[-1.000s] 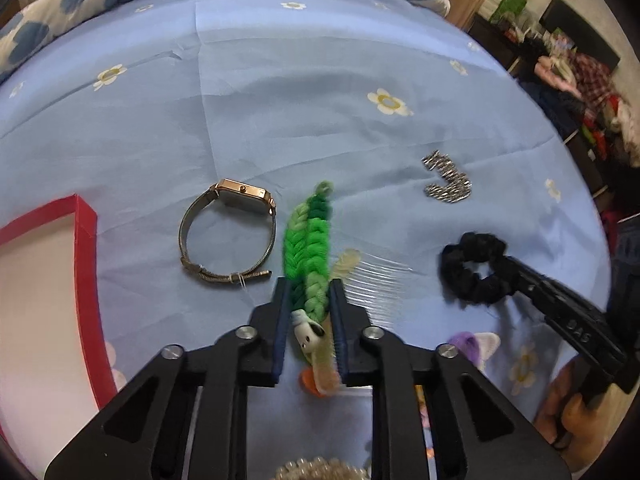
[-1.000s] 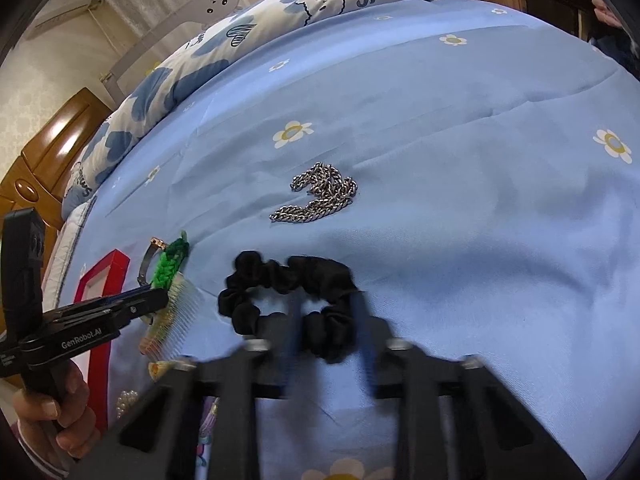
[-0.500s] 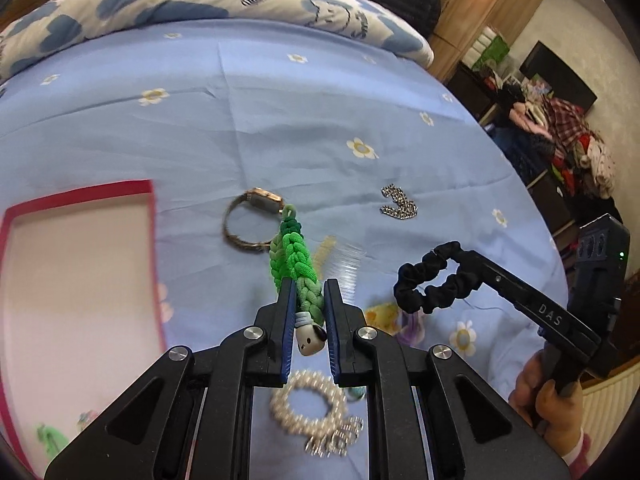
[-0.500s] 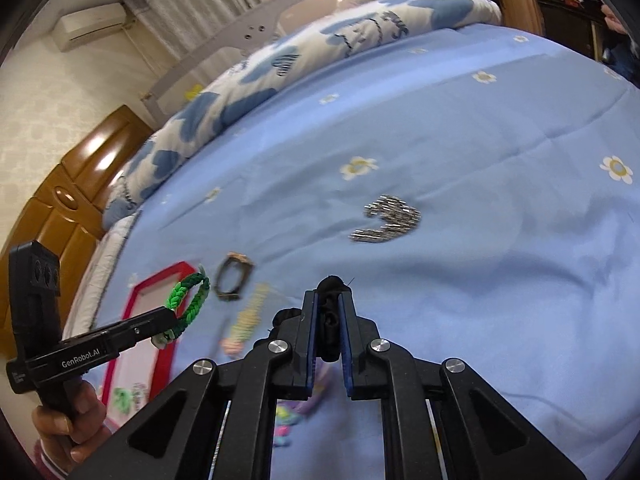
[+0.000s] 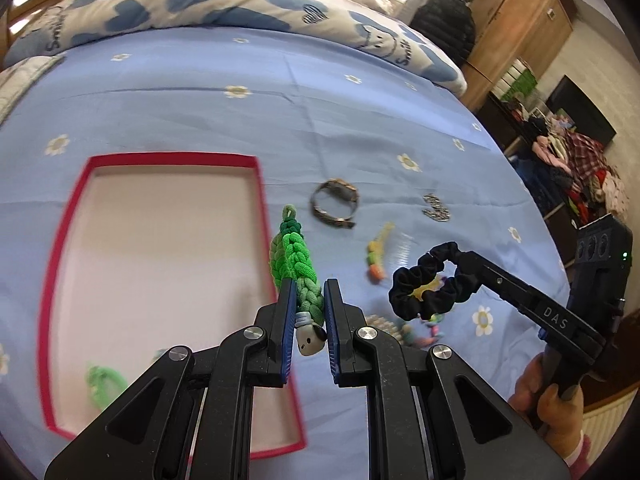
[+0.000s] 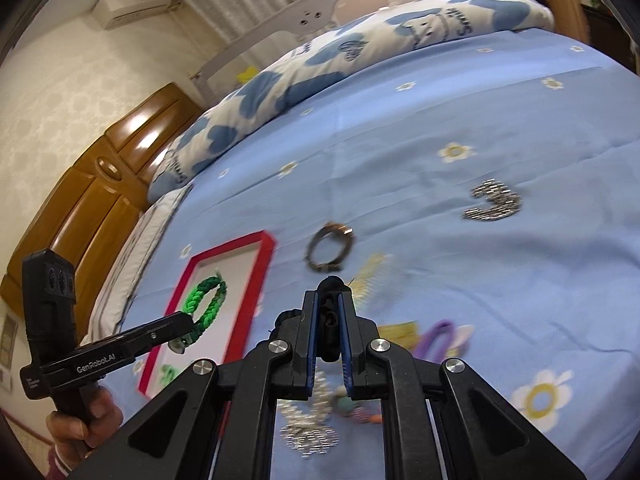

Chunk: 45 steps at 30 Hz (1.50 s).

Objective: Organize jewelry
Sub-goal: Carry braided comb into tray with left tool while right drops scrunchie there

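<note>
blue bedsheet with little white flowers (image 5: 192, 120) covers the bed under both grippers. nearest, the left gripper (image 5: 307, 302) is squeezed tight on a green braided bracelet with a small grey charm (image 5: 294, 258), held up in the air beside the red-edged flat tray (image 5: 260, 208). the right gripper (image 6: 328, 312) is pinched on a black fabric scrunchie (image 5: 424, 284), up in the air too. farther off, a gold watch with a mesh band (image 5: 335, 208) and a silver chain pile (image 5: 436, 208) lie on the sheet.

Blue bedsheet (image 5: 280, 112) (daisies), quilt (image 5: 224, 8), wardrobe (image 6: 100, 200).
</note>
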Motion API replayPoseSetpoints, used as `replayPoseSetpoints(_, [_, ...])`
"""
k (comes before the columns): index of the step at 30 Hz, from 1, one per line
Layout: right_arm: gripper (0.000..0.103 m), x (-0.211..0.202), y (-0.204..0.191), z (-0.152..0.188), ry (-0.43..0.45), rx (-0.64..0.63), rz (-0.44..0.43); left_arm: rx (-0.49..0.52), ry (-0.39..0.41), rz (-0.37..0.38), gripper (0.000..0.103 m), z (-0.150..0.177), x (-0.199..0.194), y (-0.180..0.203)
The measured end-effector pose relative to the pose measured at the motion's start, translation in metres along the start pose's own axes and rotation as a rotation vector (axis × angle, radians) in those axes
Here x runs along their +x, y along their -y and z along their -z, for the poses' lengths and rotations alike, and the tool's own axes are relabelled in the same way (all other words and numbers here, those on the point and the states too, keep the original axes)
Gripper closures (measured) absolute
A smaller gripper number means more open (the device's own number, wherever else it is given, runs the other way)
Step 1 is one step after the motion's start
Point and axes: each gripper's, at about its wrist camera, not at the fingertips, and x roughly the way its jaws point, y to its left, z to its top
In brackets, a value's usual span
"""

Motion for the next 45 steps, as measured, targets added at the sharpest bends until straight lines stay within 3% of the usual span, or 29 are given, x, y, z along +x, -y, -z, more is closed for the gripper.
replayPoseSetpoints(14, [0.094,0.047,-0.08,0.014,-0.057,-0.098,-0.115,-0.059,0.033,-0.117,0.091,0.024,-0.031,-0.067])
replayPoseSetpoints(23, [0.094,0.087,-0.122,0.031,-0.093,-0.14,-0.153,-0.08,0.021,-0.191,0.091,0.029,-0.027,-0.105])
replayPoseSetpoints(35, [0.093,0.133,-0.133,0.046,-0.185,-0.156,-0.118,-0.097,-0.041,-0.236,0.09,0.035,0.001,-0.131])
replayPoseSetpoints(45, [0.082,0.142,-0.131,0.051,-0.25,-0.171,-0.092,-0.101,-0.062,-0.24,0.085,0.04,0.009,-0.133])
